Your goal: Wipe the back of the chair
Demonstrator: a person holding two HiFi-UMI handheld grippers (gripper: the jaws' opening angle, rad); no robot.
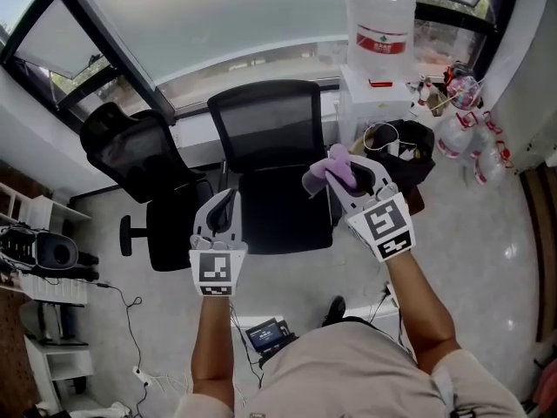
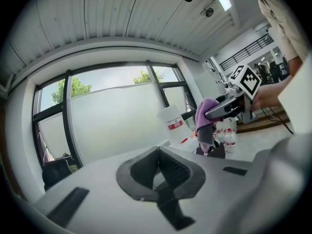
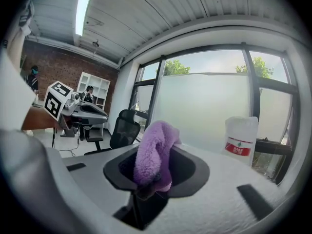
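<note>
A black mesh-backed office chair (image 1: 270, 146) stands in front of the window in the head view, its backrest on the far side and its seat toward me. My right gripper (image 1: 341, 174) is held above the seat's right edge, shut on a purple cloth (image 1: 331, 169); that cloth (image 3: 153, 155) fills its jaws in the right gripper view and the cloth (image 2: 208, 122) also hangs at right in the left gripper view. My left gripper (image 1: 228, 209) hovers over the seat's left front, shut with nothing in it, jaws closed together (image 2: 158, 172).
A second black chair (image 1: 144, 168) stands to the left, also seen as a chair (image 3: 123, 129) in the right gripper view. A white water dispenser with a large bottle (image 1: 379, 24) is at the right, with a black bin (image 1: 409, 151), small bottles (image 1: 461, 133) and floor cables (image 1: 130, 320) around.
</note>
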